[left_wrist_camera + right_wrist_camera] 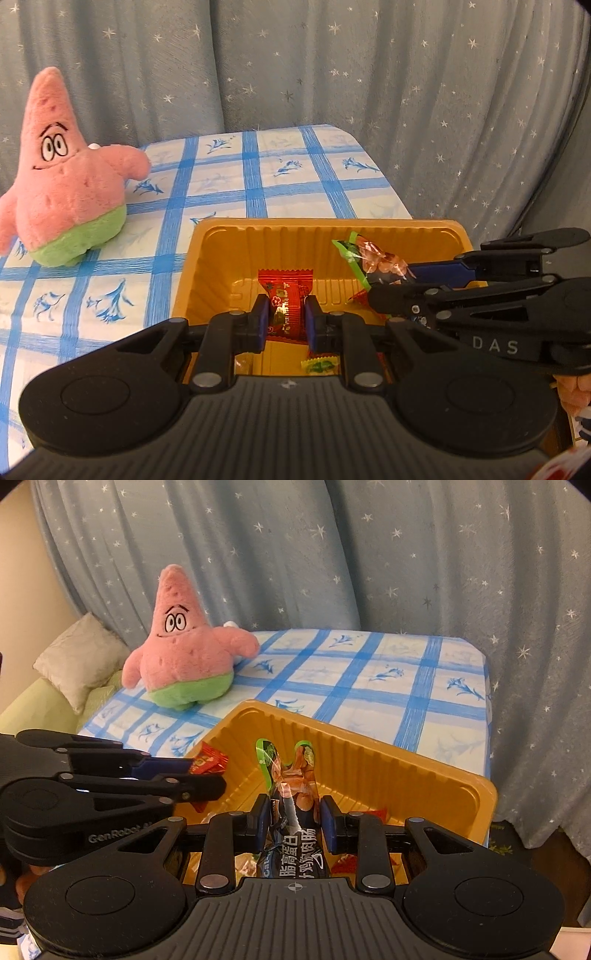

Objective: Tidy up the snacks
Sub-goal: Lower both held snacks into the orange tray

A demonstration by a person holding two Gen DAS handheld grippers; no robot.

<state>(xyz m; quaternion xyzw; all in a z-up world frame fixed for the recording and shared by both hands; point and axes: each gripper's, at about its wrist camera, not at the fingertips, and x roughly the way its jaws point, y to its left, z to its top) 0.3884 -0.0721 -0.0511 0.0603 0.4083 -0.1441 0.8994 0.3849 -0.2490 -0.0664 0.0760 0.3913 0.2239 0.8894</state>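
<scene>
Orange plastic, thin and ribbed along its walls, makes up the tray that sits at the near edge of the table. Both grippers hang over it, each carrying a snack.

The left gripper is clamped on a red wrapper, a small crinkly foil packet with gold print, pinched flat between the blue pads. In the left wrist view the right gripper comes in from 3 o'clock. It is closed on a long sausage pack with a glossy dark film, a clear window and green tips, which sticks forward toward 12 o'clock in its own view.

My reading is that the step in hand is the drop-off: both snacks are held above the tray's floor (neither appears to rest on it yet). The next move calls for lowering a little and letting the jaws part, one hand at a time so the two tools do not knock together. The film looks slippery and the pack floppy, so it may flop sideways on release.

Loose snacks already lie in the tray, among them a yellow-green candy at 6 o'clock. A pink plush star with green shorts stands at 10 o'clock on the blue-checked cloth, with a star-dotted curtain behind.
</scene>
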